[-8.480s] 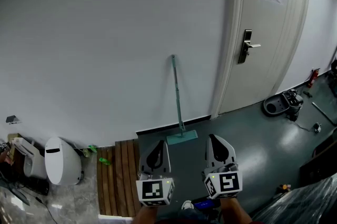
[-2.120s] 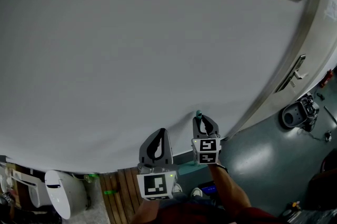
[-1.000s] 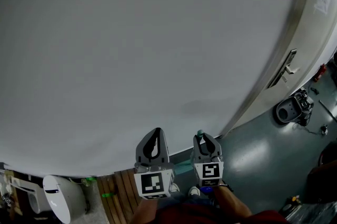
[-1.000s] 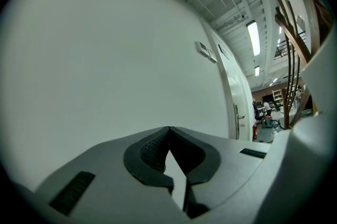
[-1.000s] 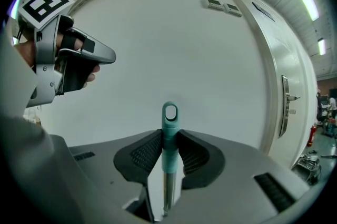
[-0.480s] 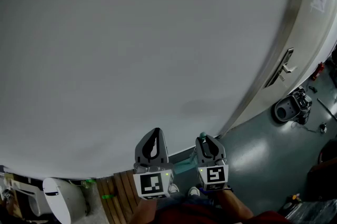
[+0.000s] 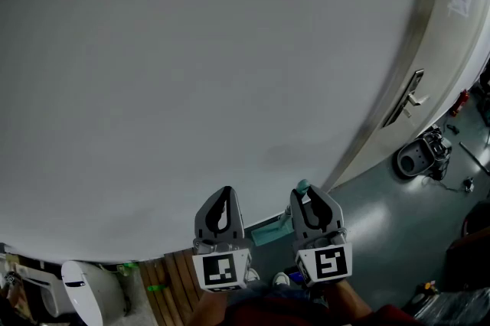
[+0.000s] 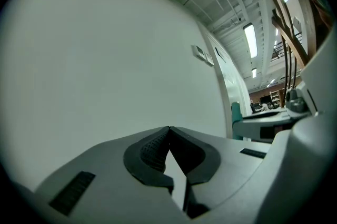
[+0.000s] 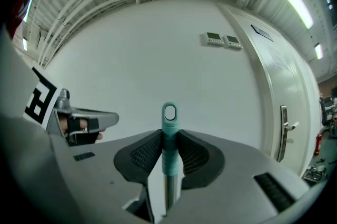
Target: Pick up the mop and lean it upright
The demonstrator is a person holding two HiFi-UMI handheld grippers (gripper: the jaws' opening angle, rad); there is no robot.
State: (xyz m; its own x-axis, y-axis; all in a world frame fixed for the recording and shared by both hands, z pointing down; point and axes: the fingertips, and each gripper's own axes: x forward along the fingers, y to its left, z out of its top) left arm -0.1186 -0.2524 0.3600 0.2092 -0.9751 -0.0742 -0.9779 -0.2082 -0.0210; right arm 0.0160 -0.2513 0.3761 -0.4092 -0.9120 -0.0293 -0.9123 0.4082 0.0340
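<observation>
we see dim, even light on the wall (image 7: 191,72), ceiling strips (image 8: 250,41) glaring bright, strong fisheye bending and dark corners.

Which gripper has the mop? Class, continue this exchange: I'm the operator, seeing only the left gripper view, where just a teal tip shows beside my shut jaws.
Observer: The right gripper is shut on the mop handle, on its teal grip just under the hanging loop.
Operator: How does the handle stand?
Observer: Upright between the jaws, in the right gripper view.
Operator: Where's the mop head?
Observer: The head view shows the teal mop head low down, between the left gripper and the right one, near the foot of the wall.
</observation>
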